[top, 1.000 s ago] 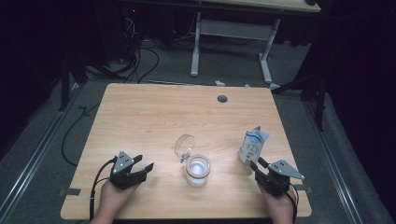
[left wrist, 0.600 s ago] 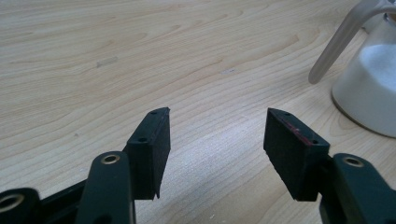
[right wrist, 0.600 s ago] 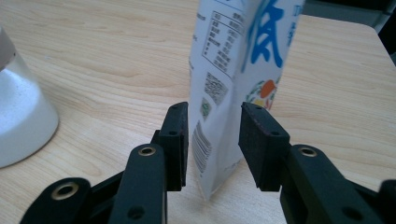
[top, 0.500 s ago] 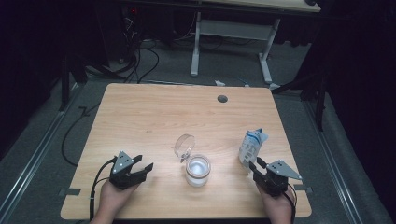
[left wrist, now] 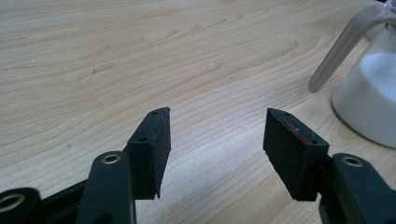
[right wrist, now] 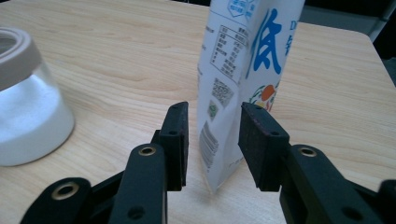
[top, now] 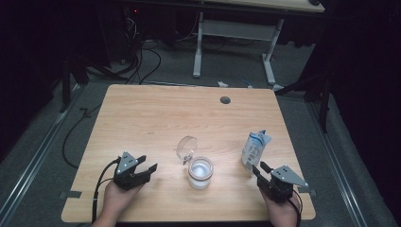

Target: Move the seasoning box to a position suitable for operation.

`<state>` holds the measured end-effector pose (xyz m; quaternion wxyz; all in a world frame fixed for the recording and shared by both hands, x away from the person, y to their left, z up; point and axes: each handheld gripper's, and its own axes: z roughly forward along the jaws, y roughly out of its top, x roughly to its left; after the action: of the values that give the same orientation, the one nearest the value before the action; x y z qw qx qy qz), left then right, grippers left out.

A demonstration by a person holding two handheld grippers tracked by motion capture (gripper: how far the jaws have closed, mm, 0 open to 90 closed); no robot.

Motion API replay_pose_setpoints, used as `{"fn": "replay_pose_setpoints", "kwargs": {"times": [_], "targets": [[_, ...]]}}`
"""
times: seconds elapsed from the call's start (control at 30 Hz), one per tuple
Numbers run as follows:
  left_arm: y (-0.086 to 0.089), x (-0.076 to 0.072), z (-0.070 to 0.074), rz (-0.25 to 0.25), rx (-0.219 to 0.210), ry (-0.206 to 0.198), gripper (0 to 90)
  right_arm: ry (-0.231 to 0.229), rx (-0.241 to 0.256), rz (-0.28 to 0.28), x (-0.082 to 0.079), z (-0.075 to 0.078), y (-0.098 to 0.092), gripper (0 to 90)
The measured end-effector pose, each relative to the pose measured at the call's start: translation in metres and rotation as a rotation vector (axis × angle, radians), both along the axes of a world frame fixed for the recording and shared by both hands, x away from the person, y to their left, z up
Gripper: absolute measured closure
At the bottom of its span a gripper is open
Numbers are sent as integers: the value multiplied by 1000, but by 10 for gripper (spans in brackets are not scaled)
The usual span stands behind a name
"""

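R gripper (right wrist: 212, 140) jaws are set narrow astride the lower edge of an upright white-and-blue printed pouch (right wrist: 243, 70), w/ small gaps either side. L gripper (left wrist: 215, 140) jaws are spread wide over bare wood; a clear glass jar of white powder (left wrist: 369, 98) is seen beyond its right jaw.

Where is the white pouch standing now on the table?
In the high view, the white pouch stands upright near the table's right edge, right of the glass jar, just ahead of the right gripper.
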<state>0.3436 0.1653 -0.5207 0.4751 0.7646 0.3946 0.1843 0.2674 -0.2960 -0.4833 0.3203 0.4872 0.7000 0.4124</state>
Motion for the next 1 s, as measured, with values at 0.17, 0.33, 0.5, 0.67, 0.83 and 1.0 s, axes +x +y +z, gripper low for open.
{"fn": "replay_pose_setpoints", "kwargs": {"times": [0.17,0.33,0.5,0.67,0.83,1.0], "targets": [[-6,3,0,-9,-5,6,407,-4,-9,23,-6,1,8,647],[-10,2,0,-19,12,0,390,7,-6,42,-5,-1,14,647],[-12,-1,1,-40,25,1,391,23,-16,75,0,-7,24,638],[-14,-6,1,-45,24,-9,386,34,-30,109,5,-12,34,630],[-13,-10,-1,-46,23,-5,385,46,-34,131,10,-15,42,622],[-11,-15,0,-50,-1,-12,386,57,-40,144,16,-19,49,613]]}}
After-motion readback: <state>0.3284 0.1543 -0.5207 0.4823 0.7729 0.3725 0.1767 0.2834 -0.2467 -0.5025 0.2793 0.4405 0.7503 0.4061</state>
